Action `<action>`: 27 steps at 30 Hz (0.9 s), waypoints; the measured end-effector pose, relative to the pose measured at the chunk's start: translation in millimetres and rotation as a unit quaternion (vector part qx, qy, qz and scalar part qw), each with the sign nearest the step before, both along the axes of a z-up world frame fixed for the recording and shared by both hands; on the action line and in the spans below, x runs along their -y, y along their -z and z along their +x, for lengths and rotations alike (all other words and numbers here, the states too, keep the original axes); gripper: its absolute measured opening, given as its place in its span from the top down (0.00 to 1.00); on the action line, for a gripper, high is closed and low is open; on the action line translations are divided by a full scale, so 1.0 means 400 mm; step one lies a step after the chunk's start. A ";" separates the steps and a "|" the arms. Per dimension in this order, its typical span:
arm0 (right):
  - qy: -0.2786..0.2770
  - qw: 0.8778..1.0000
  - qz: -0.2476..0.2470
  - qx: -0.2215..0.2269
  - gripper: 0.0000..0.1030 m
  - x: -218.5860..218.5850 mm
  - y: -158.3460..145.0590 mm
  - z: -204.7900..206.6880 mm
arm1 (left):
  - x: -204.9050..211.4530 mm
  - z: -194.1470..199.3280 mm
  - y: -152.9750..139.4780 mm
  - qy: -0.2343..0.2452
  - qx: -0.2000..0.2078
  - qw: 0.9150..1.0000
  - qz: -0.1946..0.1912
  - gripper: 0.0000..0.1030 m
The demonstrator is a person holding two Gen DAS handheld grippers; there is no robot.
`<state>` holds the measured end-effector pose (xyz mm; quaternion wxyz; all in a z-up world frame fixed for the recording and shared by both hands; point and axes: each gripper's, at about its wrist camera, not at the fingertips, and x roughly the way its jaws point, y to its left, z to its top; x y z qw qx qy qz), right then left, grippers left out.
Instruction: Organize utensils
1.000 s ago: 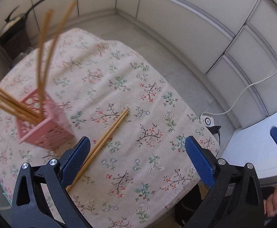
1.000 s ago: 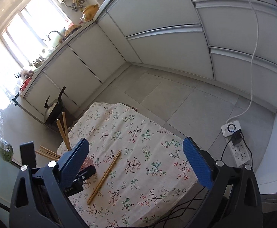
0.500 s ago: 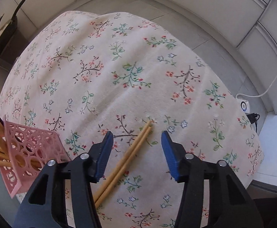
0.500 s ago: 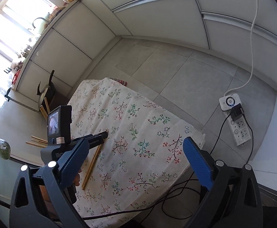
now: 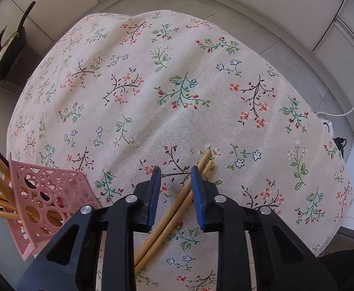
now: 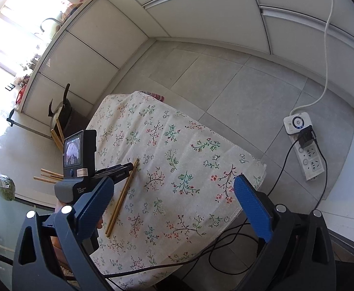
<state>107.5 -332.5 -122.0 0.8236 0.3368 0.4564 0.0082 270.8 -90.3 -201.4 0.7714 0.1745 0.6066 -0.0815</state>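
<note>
While my left claw (image 5: 175, 173) points steeply down, its jaws closing around the chopsticks (image 5: 177, 206) without yet pinching, only the right view shows my right claw (image 6: 174, 198) spread wide.

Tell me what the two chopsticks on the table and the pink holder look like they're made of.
Chopsticks: probably bamboo or light wood, matte; tan, plain, slim round sticks. Pink holder: likely molded plastic, slightly glossy; even color, thin walls pierced with circular cutouts.

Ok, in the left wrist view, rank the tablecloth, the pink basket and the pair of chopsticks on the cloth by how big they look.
1. Tablecloth, fills most of the view.
2. Pink basket, partly cut off at the frame edge.
3. Chopstick pair, long but thin, partly hidden by the claw.
Basket above chopsticks is by area; nearness to the camera inflates both.
</note>
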 end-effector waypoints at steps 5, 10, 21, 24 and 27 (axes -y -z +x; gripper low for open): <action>0.000 1.000 -0.002 -0.003 0.07 -0.002 0.001 0.003 | 0.005 0.000 0.010 0.009 -0.014 1.000 -0.013 0.80; 0.000 1.000 -0.006 -0.005 0.07 -0.002 0.003 0.003 | 0.000 0.001 0.039 0.017 -0.035 0.999 -0.019 0.83; 0.007 0.999 -0.015 -0.048 0.07 -0.051 0.040 0.063 | -0.061 -0.090 -0.102 0.025 0.070 0.995 -0.067 0.95; -0.017 0.997 -0.016 -0.074 0.07 -0.107 0.068 0.123 | -0.077 -0.156 -0.188 0.036 0.104 0.990 -0.084 0.95; -0.037 0.994 -0.021 -0.102 0.07 -0.166 0.105 0.190 | -0.108 -0.241 -0.269 0.040 0.142 0.985 -0.095 0.95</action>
